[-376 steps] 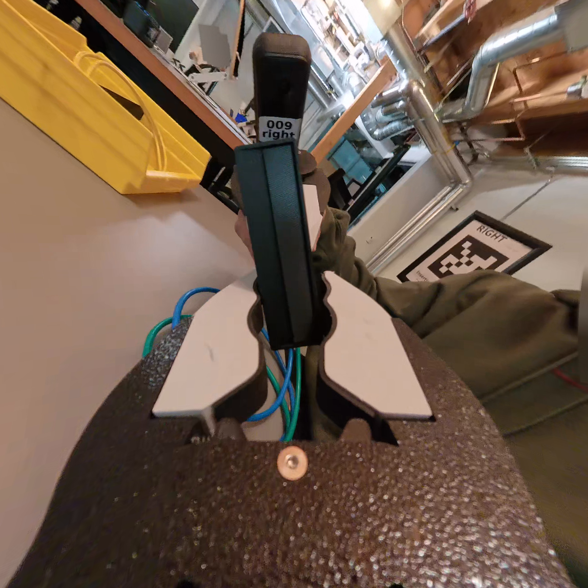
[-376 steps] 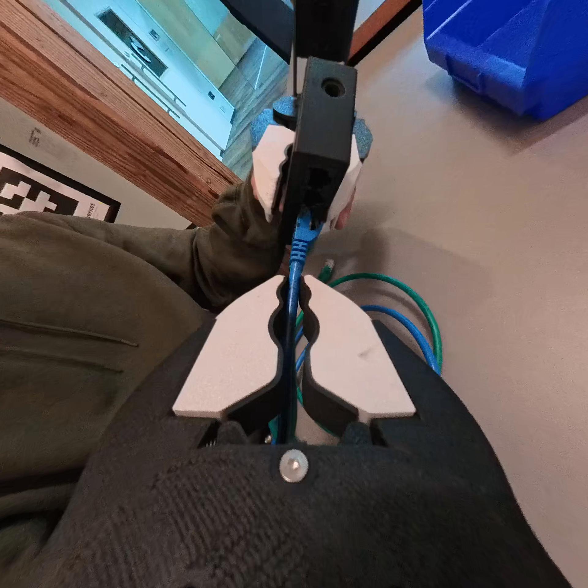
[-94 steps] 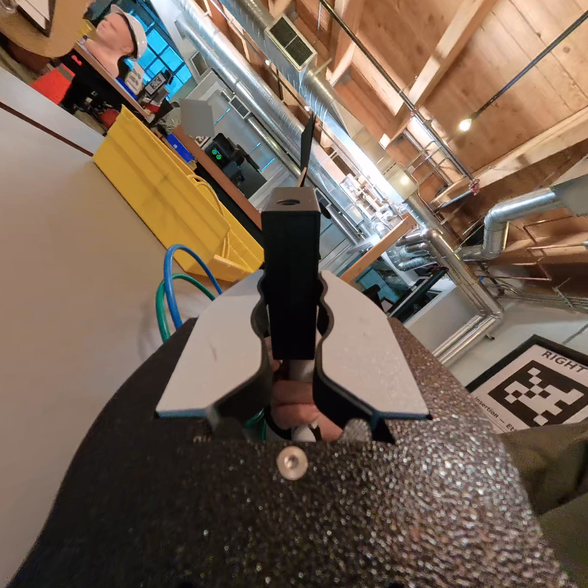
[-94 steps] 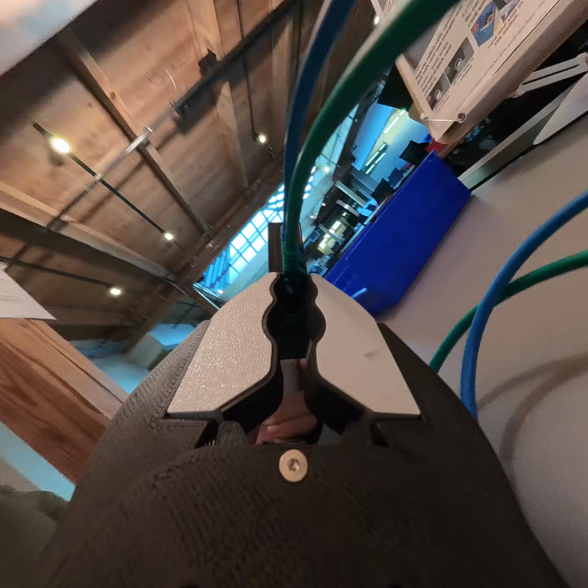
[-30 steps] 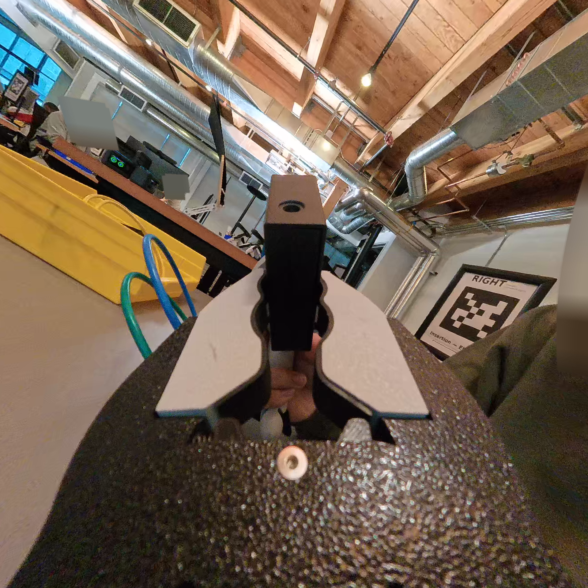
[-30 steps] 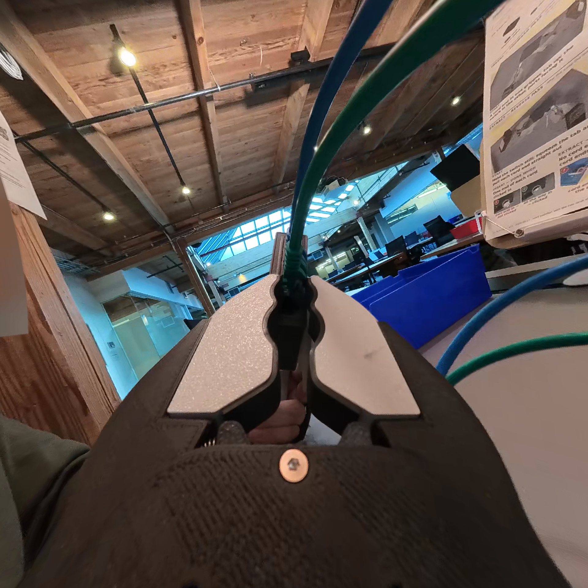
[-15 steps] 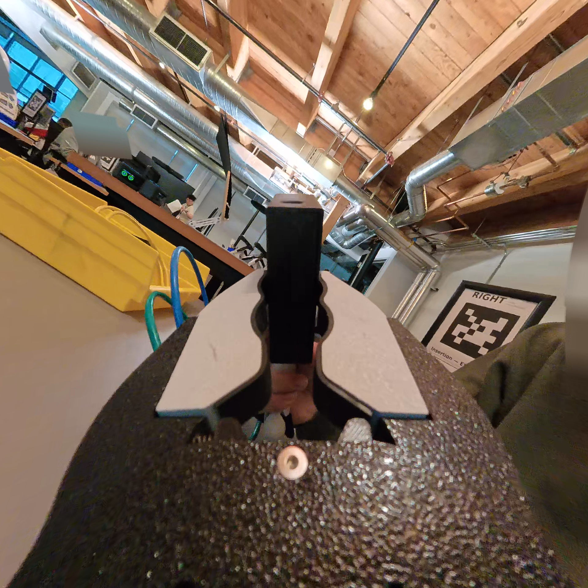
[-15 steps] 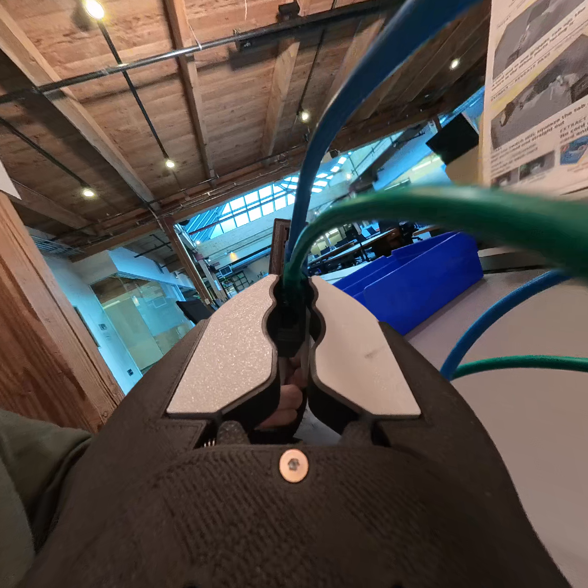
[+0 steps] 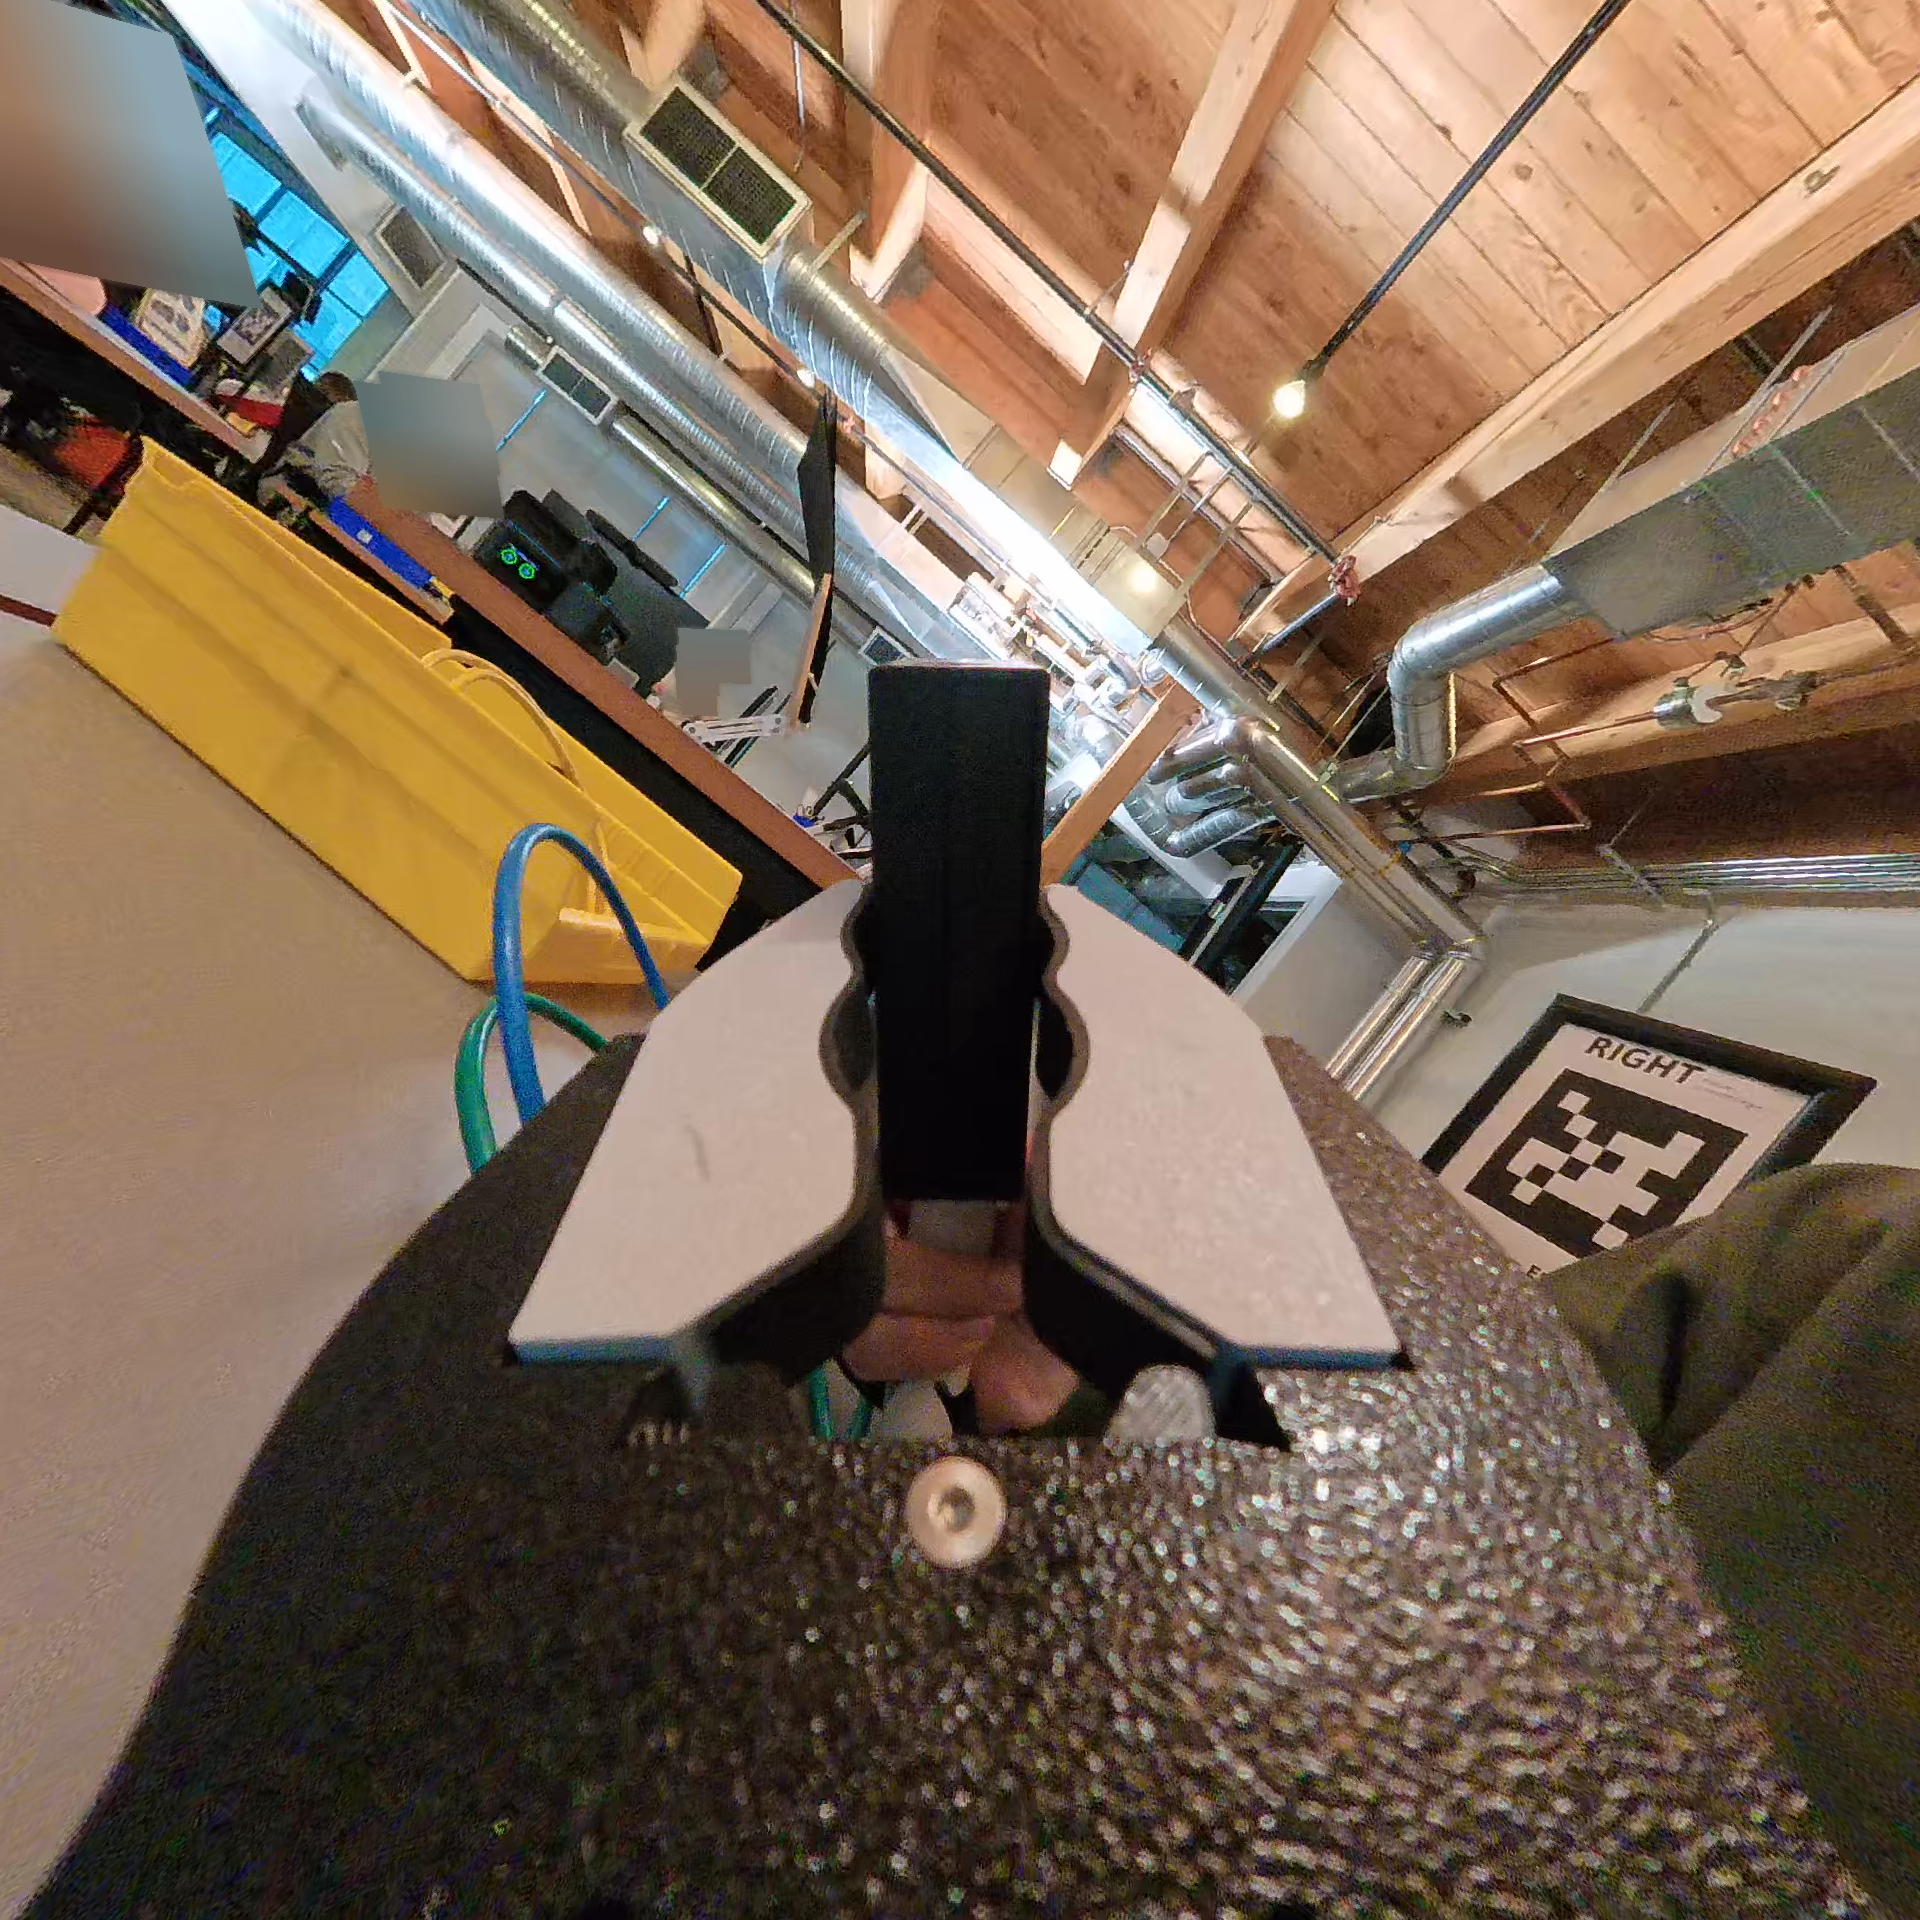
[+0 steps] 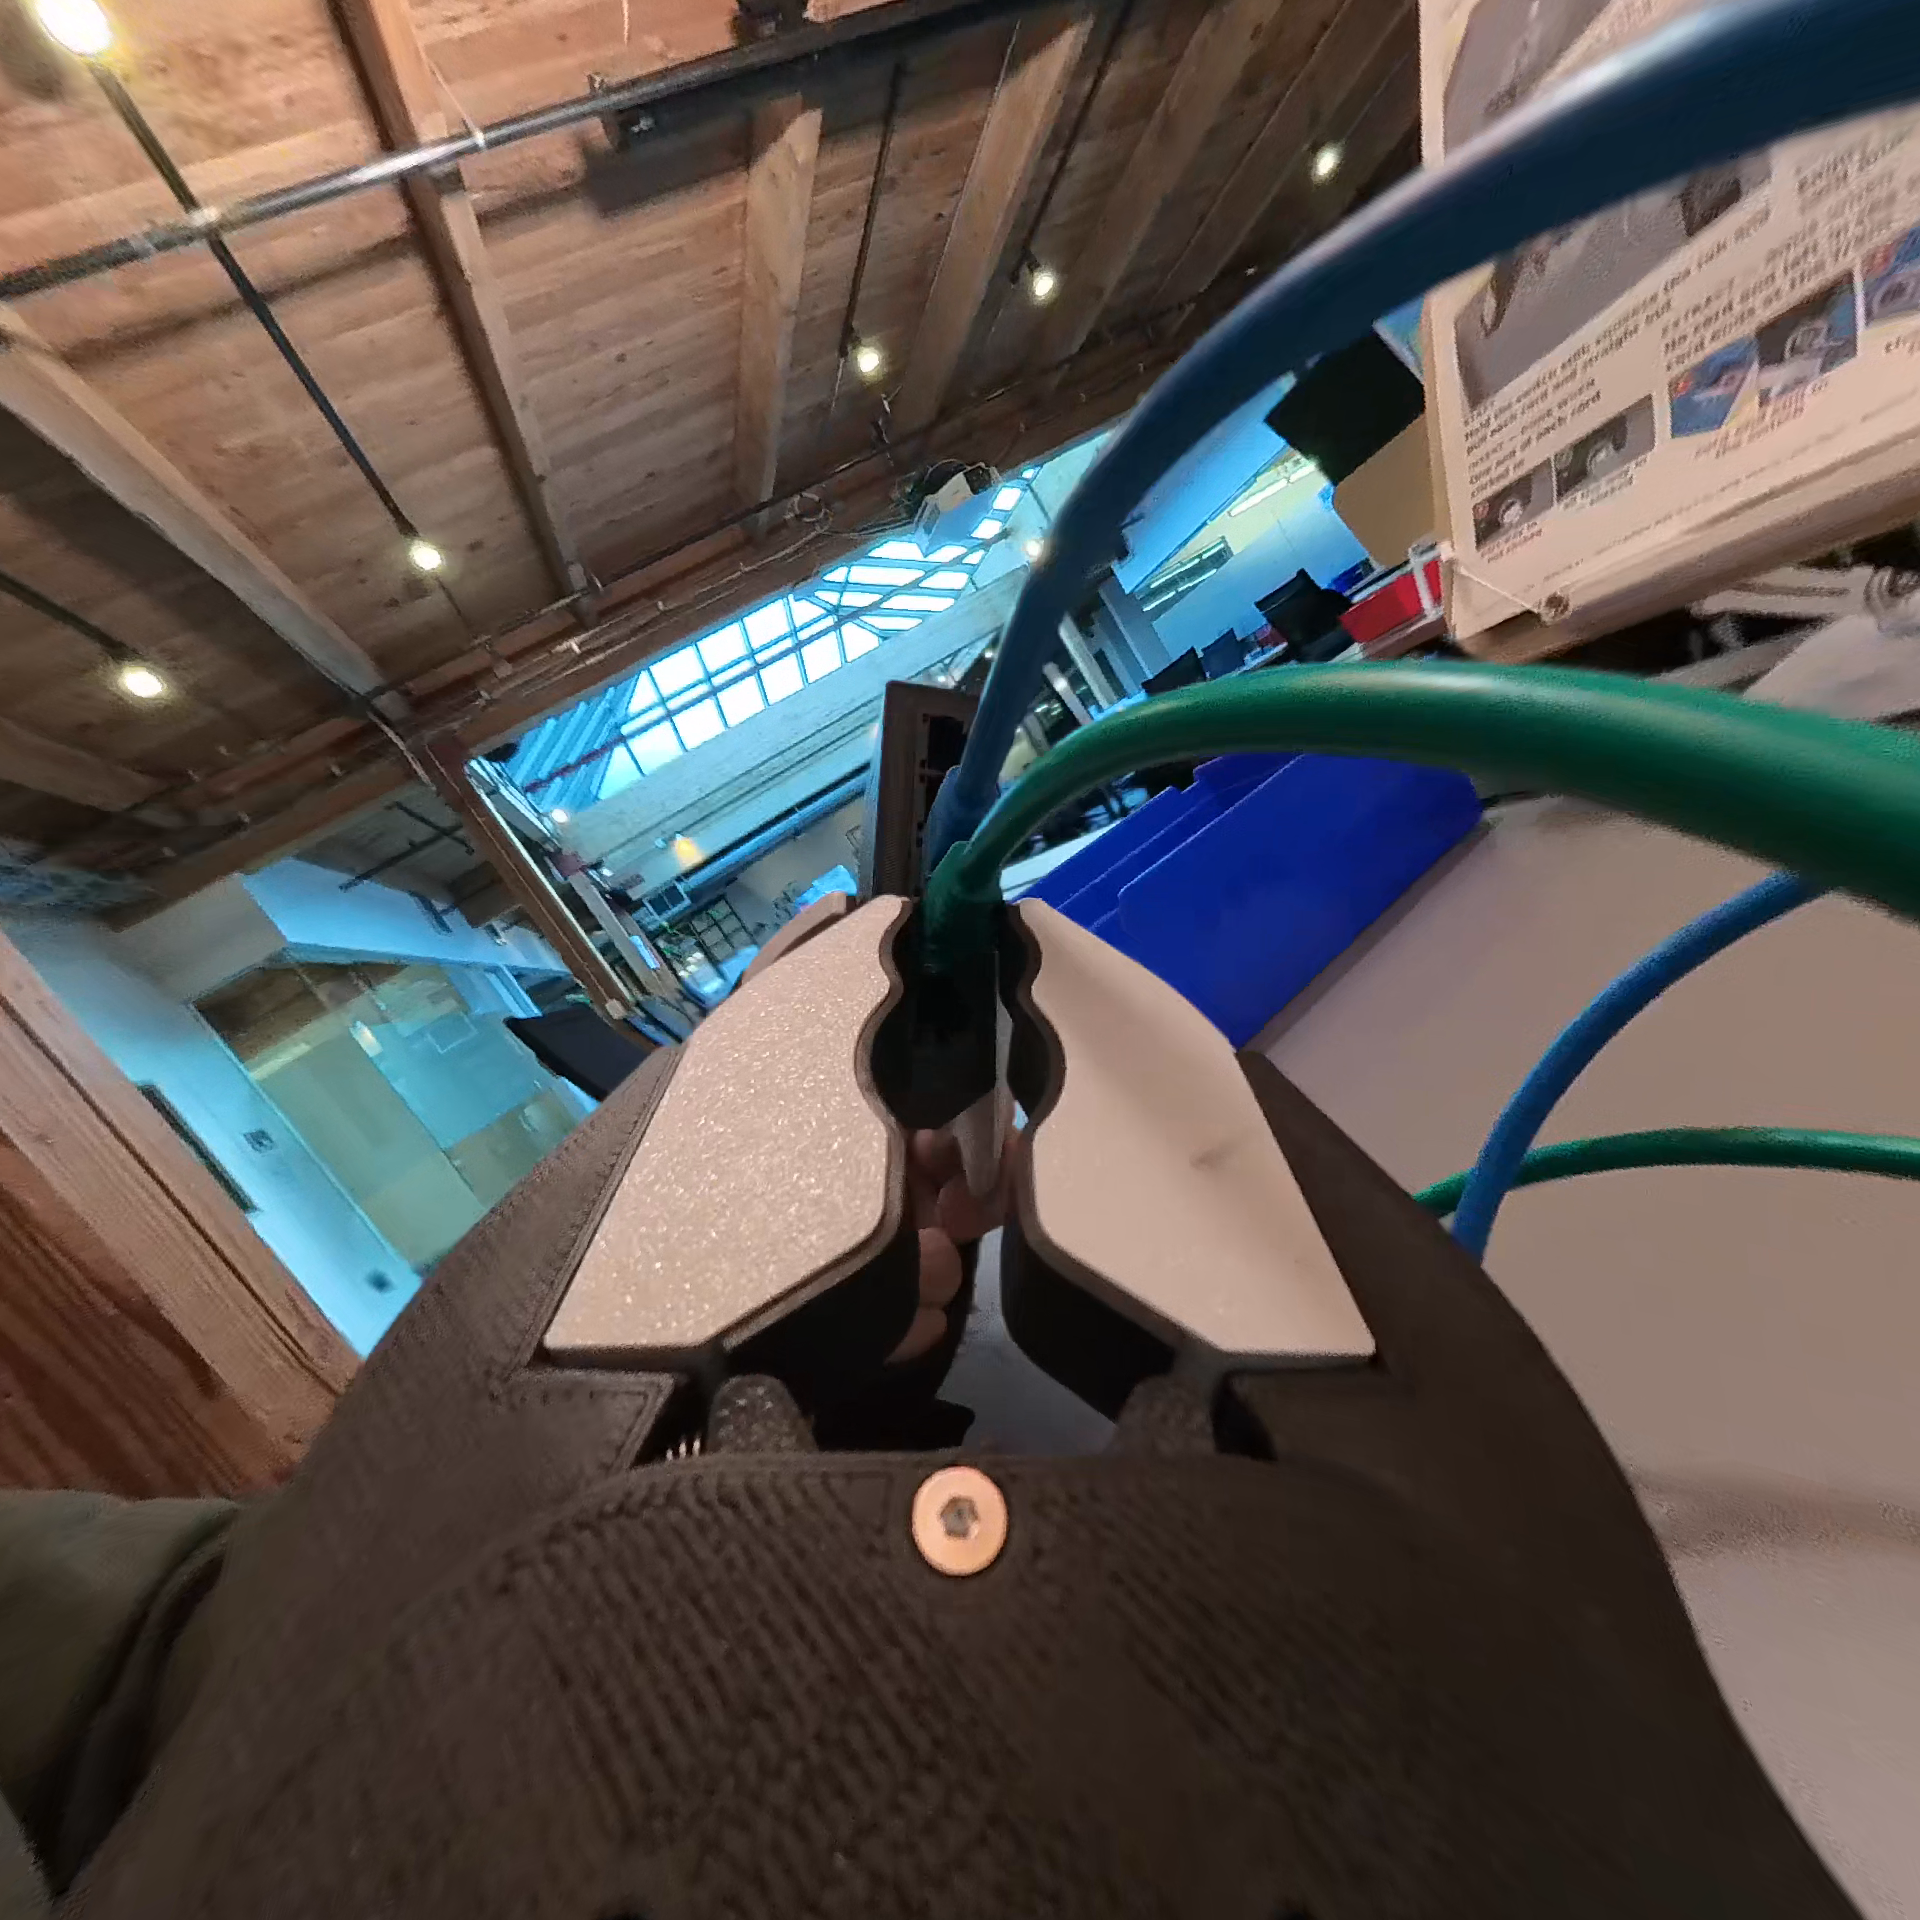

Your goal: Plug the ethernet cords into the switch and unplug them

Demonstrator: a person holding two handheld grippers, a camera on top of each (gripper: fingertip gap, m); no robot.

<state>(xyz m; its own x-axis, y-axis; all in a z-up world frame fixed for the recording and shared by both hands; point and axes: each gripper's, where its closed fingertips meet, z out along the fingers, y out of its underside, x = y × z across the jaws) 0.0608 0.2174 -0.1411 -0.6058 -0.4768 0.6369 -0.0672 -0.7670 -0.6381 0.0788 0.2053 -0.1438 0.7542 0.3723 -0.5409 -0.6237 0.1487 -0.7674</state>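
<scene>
My left gripper (image 9: 956,997) is shut on the black switch (image 9: 956,883) and holds it upright above the table. The blue cord (image 9: 514,935) and the green cord (image 9: 483,1081) loop at its left. In the right wrist view the switch (image 10: 914,790) shows its port side just past my right gripper (image 10: 951,935). That gripper is shut on the green cord's plug at the switch. The green cord (image 10: 1455,717) bends sharply right from there. The blue cord (image 10: 1013,686) runs from a port of the switch up and right. How deep the green plug sits is hidden.
A yellow bin (image 9: 312,748) stands on the beige table (image 9: 156,1091) at the left. A blue bin (image 10: 1247,862) stands at the far right. A printed sheet (image 10: 1662,312) hangs at the upper right. A framed black-and-white marker (image 9: 1621,1143) and an olive sleeve (image 9: 1766,1299) are at the right.
The green cord has swung from pointing upward to arching over to the right. Both views have tilted slightly. Long before, my right gripper held the blue cord instead.
</scene>
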